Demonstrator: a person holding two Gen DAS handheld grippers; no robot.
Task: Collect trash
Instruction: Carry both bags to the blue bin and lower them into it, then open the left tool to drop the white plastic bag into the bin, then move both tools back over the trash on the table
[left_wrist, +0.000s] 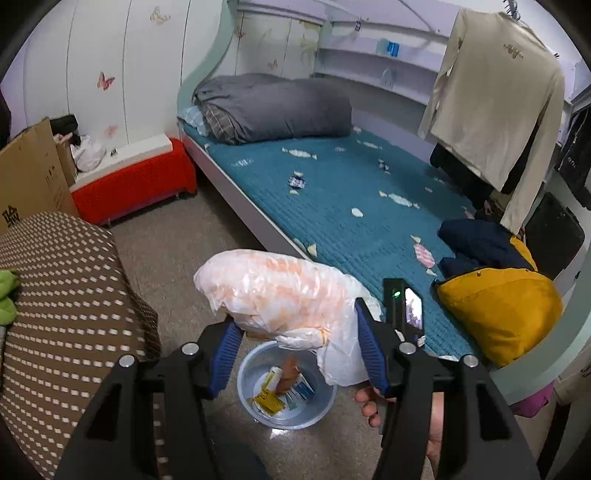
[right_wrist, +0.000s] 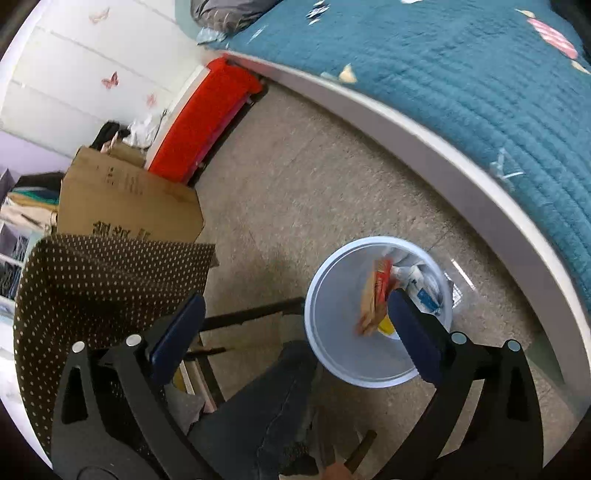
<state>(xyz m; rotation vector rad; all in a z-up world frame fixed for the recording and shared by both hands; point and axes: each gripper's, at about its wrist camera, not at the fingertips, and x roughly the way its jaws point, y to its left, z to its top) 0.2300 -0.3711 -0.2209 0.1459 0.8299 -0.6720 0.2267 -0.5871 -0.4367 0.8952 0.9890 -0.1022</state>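
A: Status of the 2 tongs. We read the left gripper (left_wrist: 299, 347) as pinching the crumpled white plastic bag (left_wrist: 280, 295) between its blue pads; the bag bulges above and ahead of the fingers.

B: Why hold it there?

A: The blue bin (left_wrist: 251, 398) sits directly beneath the left fingers, so we judge the bag is positioned for a drop. Wrappers already lie at the bin bottom.

B: And the right gripper (right_wrist: 295, 332)?

A: Spread wide and holding nothing. An orange wrapper (right_wrist: 375, 299) appears blurred inside the bin, just beside the right finger's tip.

B: Edges and clearance?

A: The bed frame (right_wrist: 424, 144) curves past the far side of the bin. The dotted chair (right_wrist: 92, 288) stands to the left of both tongs. Between them, bare floor (right_wrist: 295, 177) gives open room. More wrappers remain on the bedspread (left_wrist: 332, 192), ahead of the left gripper.
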